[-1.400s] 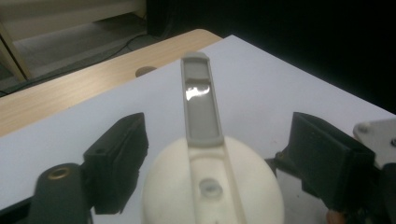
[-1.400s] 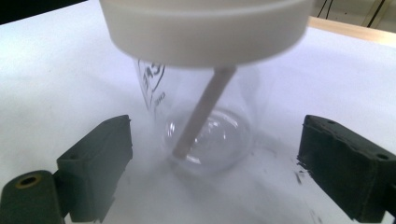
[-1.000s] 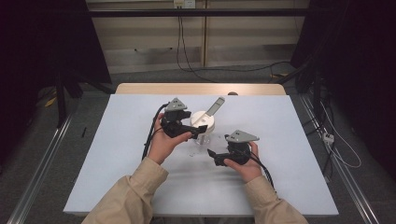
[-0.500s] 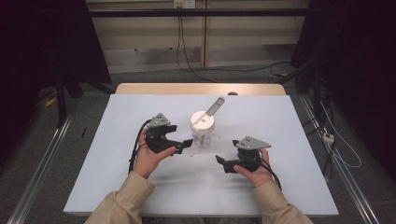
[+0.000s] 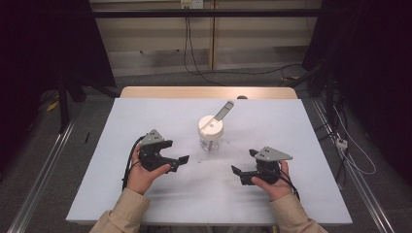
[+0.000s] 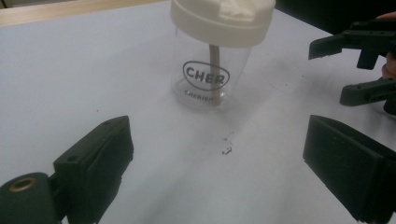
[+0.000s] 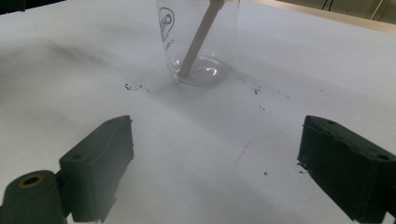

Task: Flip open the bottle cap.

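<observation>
1. left gripper (image 5: 183, 159) wide open, empty, low over table (image 5: 121, 194), well apart from cup; free room all round
2. clear cup (image 5: 211, 140) mid-table, upright, lidded, straw (image 5: 224, 110) tilted; pinch the body under the lid, avoid the straw
3. right gripper (image 5: 241, 163) wide open, empty; right table edge near

A white sheet (image 5: 145, 116) covers the wooden table (image 5: 209, 92); small dark specks (image 6: 227, 147) dot it. Cables (image 5: 189, 53) hang behind.
</observation>
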The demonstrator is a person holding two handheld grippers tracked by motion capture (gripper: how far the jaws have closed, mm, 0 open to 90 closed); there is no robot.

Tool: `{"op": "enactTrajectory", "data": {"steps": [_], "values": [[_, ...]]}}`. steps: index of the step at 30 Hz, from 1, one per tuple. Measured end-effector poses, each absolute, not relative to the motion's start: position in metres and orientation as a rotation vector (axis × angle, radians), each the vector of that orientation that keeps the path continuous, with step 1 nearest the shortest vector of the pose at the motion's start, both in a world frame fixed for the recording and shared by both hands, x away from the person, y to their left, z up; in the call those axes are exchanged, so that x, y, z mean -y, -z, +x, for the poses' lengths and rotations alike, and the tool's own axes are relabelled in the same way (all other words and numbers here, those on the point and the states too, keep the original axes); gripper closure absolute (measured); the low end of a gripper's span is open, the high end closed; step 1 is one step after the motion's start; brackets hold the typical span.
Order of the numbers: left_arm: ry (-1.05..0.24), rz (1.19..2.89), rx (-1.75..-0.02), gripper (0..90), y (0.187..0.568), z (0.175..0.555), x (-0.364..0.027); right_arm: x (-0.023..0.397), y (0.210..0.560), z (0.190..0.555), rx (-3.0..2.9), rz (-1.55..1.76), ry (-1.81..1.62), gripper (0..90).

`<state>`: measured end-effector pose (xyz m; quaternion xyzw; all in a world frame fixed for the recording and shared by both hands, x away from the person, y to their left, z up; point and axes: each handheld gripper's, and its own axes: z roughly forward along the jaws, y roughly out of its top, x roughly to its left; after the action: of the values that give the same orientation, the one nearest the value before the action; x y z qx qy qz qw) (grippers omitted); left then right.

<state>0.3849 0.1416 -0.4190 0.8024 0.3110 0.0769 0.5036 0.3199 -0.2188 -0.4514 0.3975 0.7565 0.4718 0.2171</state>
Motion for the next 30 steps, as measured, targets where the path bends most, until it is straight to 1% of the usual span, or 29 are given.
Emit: {"op": "enactTrajectory", "data": {"steps": [16, 30], "values": [[-0.215, 1.930, -0.793, 8.0, 0.429, 0.368, -0.179, 0.231, 0.452, 0.305, -2.096, 1.083, -1.298, 9.8], [-0.240, 1.946, -0.820, 7.9, 0.435, 0.364, -0.196, 0.244, 0.452, 0.296, -2.081, 1.097, -1.296, 9.8]]}}
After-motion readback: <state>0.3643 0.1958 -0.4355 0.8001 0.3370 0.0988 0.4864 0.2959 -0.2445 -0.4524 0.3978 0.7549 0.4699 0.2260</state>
